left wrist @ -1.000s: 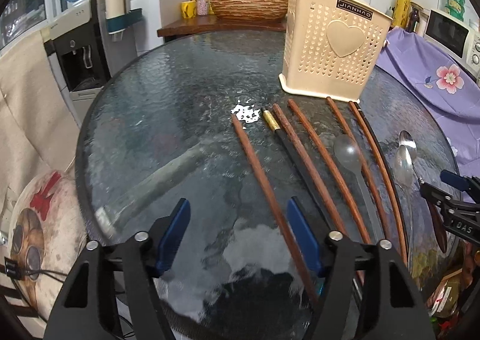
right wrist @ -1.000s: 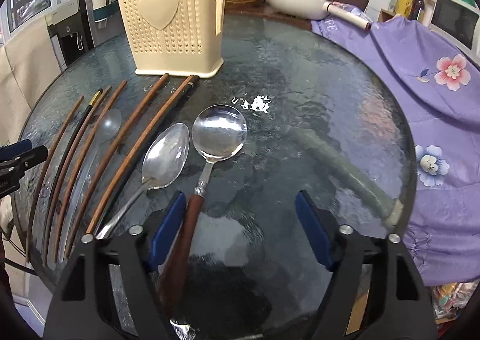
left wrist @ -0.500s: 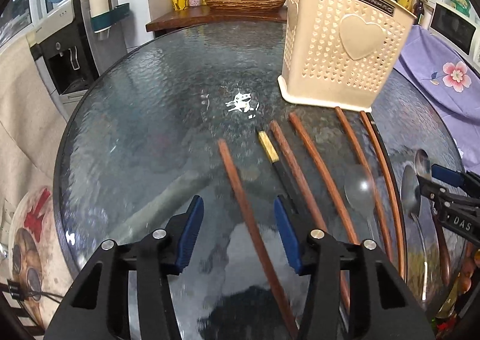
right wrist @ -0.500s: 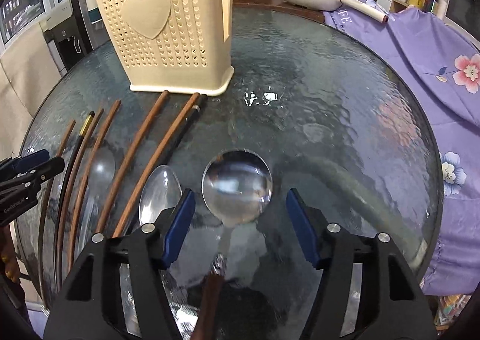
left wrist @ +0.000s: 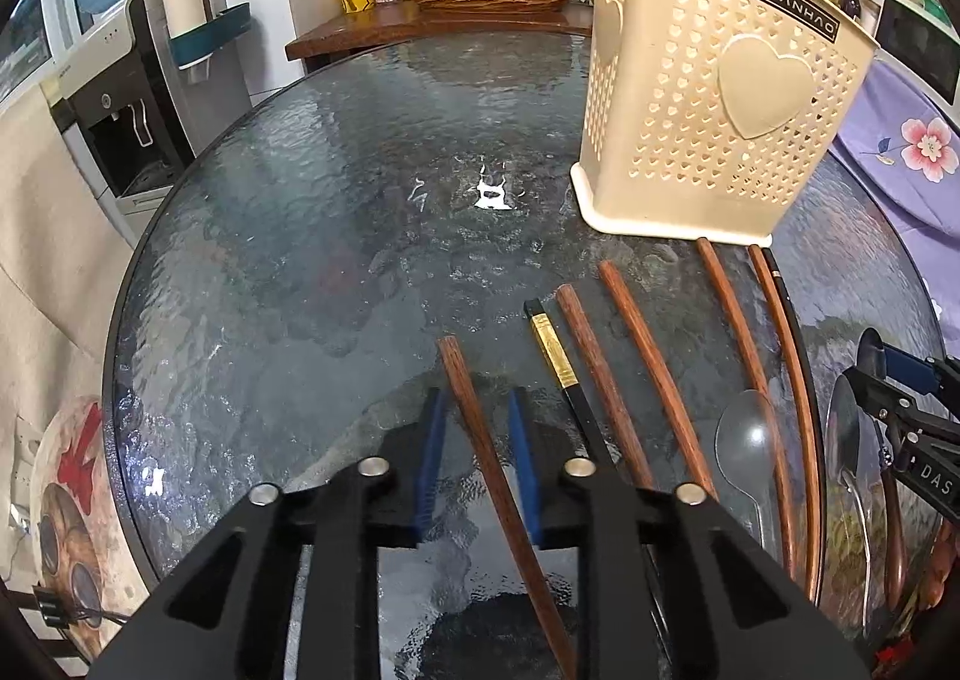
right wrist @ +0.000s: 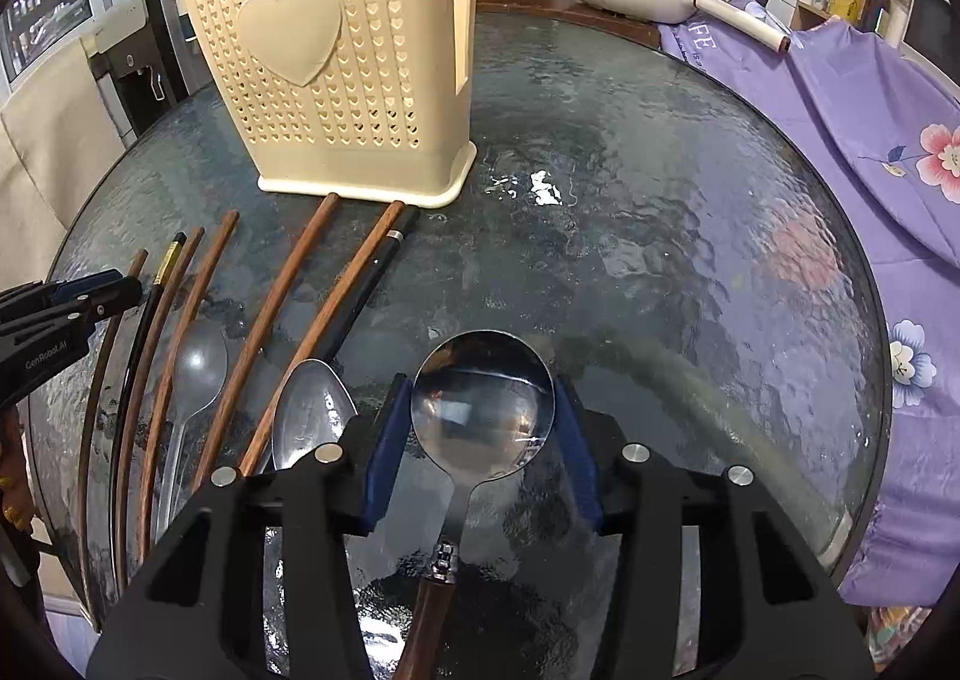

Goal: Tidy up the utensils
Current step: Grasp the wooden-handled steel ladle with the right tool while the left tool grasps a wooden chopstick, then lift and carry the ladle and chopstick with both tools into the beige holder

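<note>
Both your grippers have slid forward over the utensils since the earlier frames, and the holder looms larger. Your left gripper is narrowing around the leftmost chopstick, which runs between its blue pads; a sliver of gap shows on either side. Your right gripper is closing around the round spoon, its pads just beside the bowl's edges; whether they press it you cannot tell.

"JIANHAO" reads on the cream holder at the upper left of the right view; what it holds cannot be seen. "GenRobot.AI" shows on the left gripper at that view's left edge, "DAS" on the right gripper at the left view's right edge. More chopsticks and two other spoons lie on the glass desk.
</note>
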